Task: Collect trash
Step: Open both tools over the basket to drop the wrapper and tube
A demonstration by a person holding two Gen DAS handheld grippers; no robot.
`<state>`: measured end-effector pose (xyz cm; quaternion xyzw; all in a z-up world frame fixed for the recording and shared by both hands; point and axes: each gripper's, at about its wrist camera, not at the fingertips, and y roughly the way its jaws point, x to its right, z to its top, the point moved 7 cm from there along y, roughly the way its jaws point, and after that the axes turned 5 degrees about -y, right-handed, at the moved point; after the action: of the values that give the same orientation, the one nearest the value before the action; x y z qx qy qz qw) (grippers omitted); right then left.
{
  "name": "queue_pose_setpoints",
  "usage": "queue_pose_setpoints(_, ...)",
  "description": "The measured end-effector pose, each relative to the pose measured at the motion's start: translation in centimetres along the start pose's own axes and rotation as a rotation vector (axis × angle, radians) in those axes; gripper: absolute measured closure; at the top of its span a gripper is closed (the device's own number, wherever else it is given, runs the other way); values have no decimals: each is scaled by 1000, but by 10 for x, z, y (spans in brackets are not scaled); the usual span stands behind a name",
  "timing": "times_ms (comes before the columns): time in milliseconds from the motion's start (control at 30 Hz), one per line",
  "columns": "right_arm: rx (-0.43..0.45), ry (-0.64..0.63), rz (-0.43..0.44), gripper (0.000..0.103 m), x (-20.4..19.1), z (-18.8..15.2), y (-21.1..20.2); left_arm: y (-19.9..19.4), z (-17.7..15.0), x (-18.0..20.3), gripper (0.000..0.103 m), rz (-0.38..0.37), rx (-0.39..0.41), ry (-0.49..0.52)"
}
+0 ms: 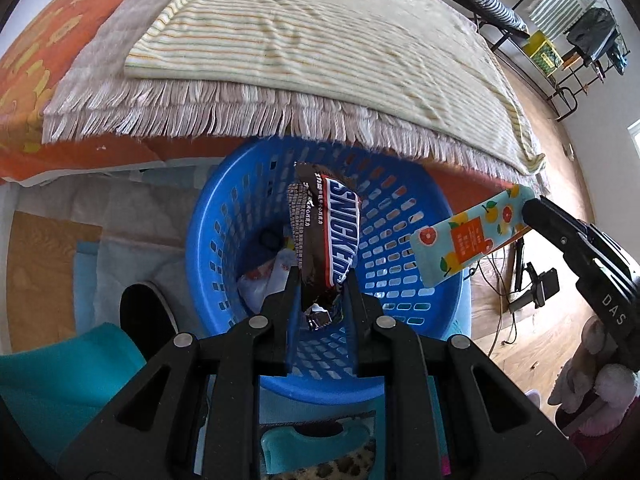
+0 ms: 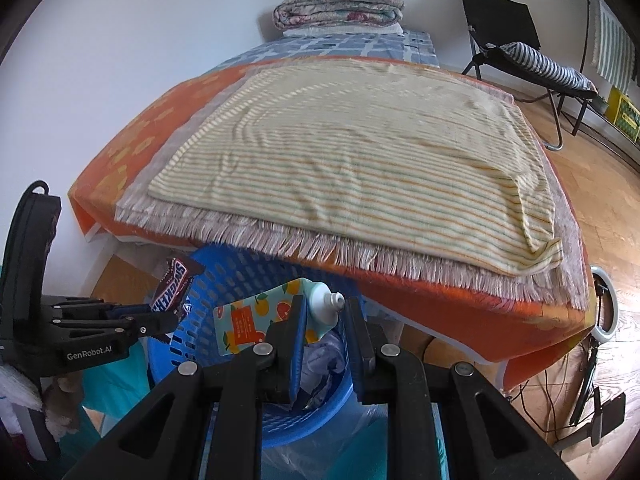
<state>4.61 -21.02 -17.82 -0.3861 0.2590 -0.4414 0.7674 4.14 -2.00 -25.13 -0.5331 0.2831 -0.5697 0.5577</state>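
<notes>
A blue perforated basket point(image 1: 400, 216) stands on the floor under the bed's fringed edge, with white wrappers point(image 1: 264, 280) in its bottom. My left gripper point(image 1: 320, 280) is shut on a brown Snickers wrapper point(image 1: 332, 232) and holds it upright over the basket. My right gripper point(image 2: 324, 304) is shut on a light-blue tube with orange fruit print point(image 2: 256, 320), held over the basket's right rim point(image 2: 240, 276). The tube point(image 1: 472, 236) and right gripper point(image 1: 532, 212) also show at the right in the left wrist view. The left gripper point(image 2: 160, 320) with the Snickers wrapper point(image 2: 172, 284) shows at the left in the right wrist view.
A bed with an orange sheet point(image 2: 160, 120), a fringed mat and a striped towel point(image 2: 360, 160) overhangs the basket. A black shoe point(image 1: 148, 316) and teal cloth point(image 1: 60, 380) lie left of it. A folding chair point(image 2: 520, 52), a rack and cables point(image 1: 500, 304) are at right on the wooden floor.
</notes>
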Motion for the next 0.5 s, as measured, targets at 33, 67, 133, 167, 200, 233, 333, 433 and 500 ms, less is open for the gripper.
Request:
queue_pose_setpoints(33, -3, 0, -1, 85, 0, -1, 1, 0, -1, 0, 86, 1, -2, -1)
queue_pose_setpoints(67, -7, 0, -1, 85, -1, -2, 2, 1, -2, -1, 86, 1, -4, -3)
queue_pose_setpoints(133, -16, 0, 0, 85, -2, -5, 5, 3, -3, -1, 86, 1, -9, -6)
queue_pose_setpoints(167, -19, 0, 1, 85, -2, -6, 6, 4, -3, -1, 86, 1, -9, -6)
queue_pose_setpoints(200, -24, -1, 1, 85, -3, -7, 7, 5, -4, 0, 86, 3, -9, -6)
queue_pose_setpoints(233, -29, -1, 3, 85, -3, -8, 8, 6, -5, 0, 86, 4, -10, -6)
queue_pose_setpoints(333, -39, -1, 7, 84, -4, -11, 12, 7, -5, -1, 86, 7, -14, -9)
queue_pose_setpoints(433, -47, 0, 10, 82, -6, -12, 14, 8, -5, -1, 76, 9, -18, -13)
queue_pose_setpoints(500, -51, 4, 13, 75, -6, -13, 16, 9, -6, -1, 62, 16, -11, -16)
